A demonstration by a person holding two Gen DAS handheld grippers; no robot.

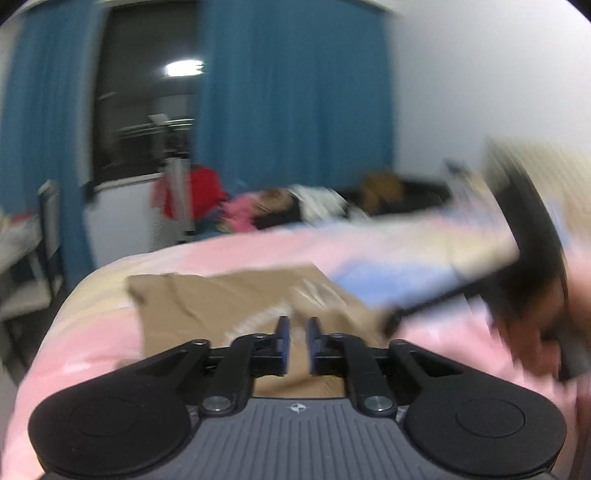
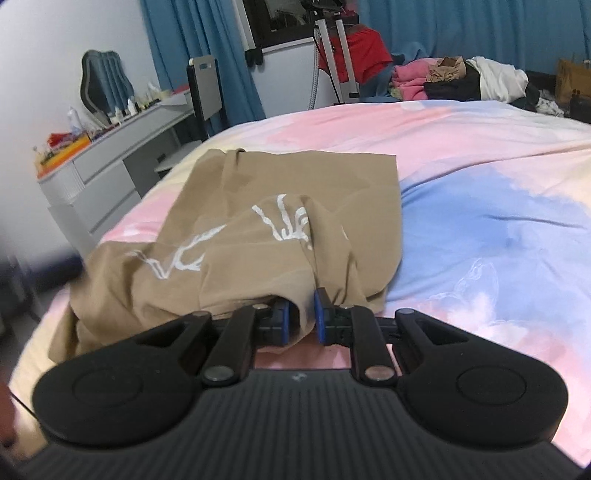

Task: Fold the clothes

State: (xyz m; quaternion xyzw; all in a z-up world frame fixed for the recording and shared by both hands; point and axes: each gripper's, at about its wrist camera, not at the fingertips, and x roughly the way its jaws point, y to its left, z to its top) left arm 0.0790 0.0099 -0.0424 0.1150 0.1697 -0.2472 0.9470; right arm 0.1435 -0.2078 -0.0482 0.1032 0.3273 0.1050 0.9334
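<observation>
A tan garment with white print [image 2: 258, 229] lies bunched on the pink and blue bedspread [image 2: 480, 166]. My right gripper [image 2: 302, 321] is shut on a fold of the garment's near edge, with cloth pinched between its blue pads. In the blurred left wrist view the same tan garment [image 1: 207, 299] lies just ahead of my left gripper [image 1: 298, 341]. Its jaws stand a narrow gap apart with nothing between them. The right gripper and the hand on it show as a dark blur [image 1: 528, 258] at the right.
A pile of mixed clothes [image 2: 461, 81] lies at the far end of the bed. A grey dressing table [image 2: 110, 155] with small bottles and a chair [image 2: 203, 92] stand to the left. Blue curtains [image 2: 480, 29] hang behind.
</observation>
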